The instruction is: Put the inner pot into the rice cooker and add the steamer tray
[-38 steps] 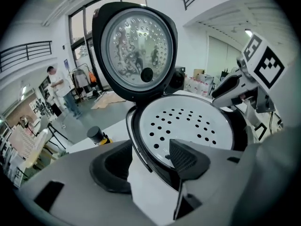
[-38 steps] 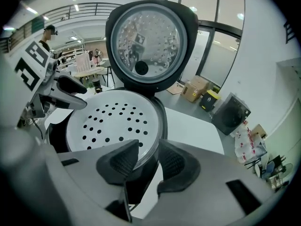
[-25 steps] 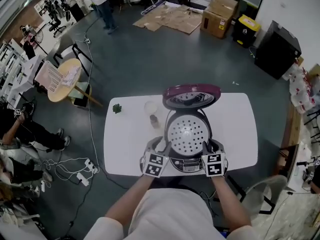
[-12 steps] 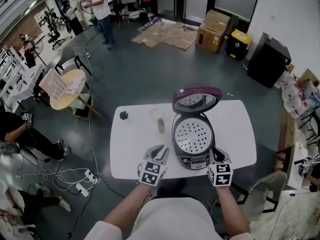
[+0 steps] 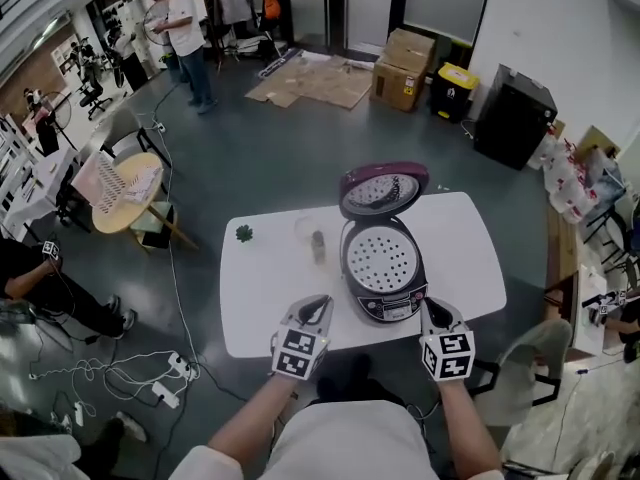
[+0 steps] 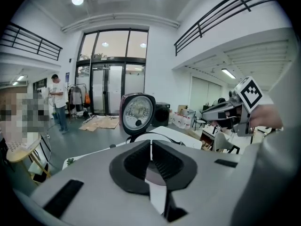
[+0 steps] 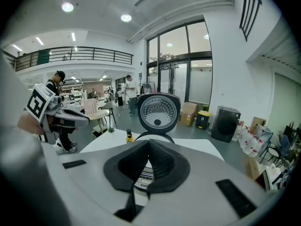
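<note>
**Tray seated, both tools shut and clear of the cooker**

Toward the left of the white surface lie a small green sprig, then a clear cup and a small bottle. Your left tool has just been closing, and its ribbed black pads meet with nothing between them. The rice cooker stands ahead, between your two tools and about equally near to each. Its round lid is upright on the far side. The perforated steamer tray sits in its mouth and hides the inner pot. Your right tool has likewise just been closing, and its jaws are together and empty. The task looks done.
</note>
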Tool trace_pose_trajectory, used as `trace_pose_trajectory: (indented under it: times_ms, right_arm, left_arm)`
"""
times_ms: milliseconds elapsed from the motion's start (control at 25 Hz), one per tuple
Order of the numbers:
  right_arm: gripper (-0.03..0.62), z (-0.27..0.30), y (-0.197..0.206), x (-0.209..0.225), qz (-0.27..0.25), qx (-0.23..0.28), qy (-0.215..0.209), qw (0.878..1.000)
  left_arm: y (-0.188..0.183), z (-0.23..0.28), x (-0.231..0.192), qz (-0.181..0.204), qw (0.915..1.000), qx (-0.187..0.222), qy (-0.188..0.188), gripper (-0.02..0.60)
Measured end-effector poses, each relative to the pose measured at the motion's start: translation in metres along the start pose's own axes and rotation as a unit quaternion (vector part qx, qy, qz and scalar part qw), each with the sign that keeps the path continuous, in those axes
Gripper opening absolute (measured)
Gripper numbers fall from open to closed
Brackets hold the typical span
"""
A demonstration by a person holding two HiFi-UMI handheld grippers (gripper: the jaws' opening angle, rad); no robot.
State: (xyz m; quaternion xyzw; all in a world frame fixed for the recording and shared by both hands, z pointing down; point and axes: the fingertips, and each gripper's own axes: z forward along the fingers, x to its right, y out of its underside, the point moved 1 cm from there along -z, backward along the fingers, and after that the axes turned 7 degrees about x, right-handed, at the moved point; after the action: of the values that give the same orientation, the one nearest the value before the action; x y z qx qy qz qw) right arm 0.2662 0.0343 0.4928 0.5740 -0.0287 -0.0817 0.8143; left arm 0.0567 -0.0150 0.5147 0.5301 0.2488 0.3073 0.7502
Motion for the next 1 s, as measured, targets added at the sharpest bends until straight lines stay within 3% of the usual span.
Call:
trace_pose_trajectory:
  times_ms: [320,560,1000]
  right_arm:
    - [0.011,-0.038,-0.004,-0.004,0.01,0.026,-0.008,1.0]
    - [0.011,-0.053,-0.013,0.013,0.014,0.049,-0.035,0.998]
    - [0.011,-0.065,-0.028,0.039,0.013,0.072,-0.064,0.995]
  left_arm:
    - [-0.007,-0.024,0.012,-0.014,0.9997,0.021,-0.005,0.014]
    - [-0.02,-0.032,0.037,-0.018,0.9985,0.048,0.018,0.014]
    - [-0.027,-0.03,0.055,-0.043,0.9977,0.053,-0.004,0.014]
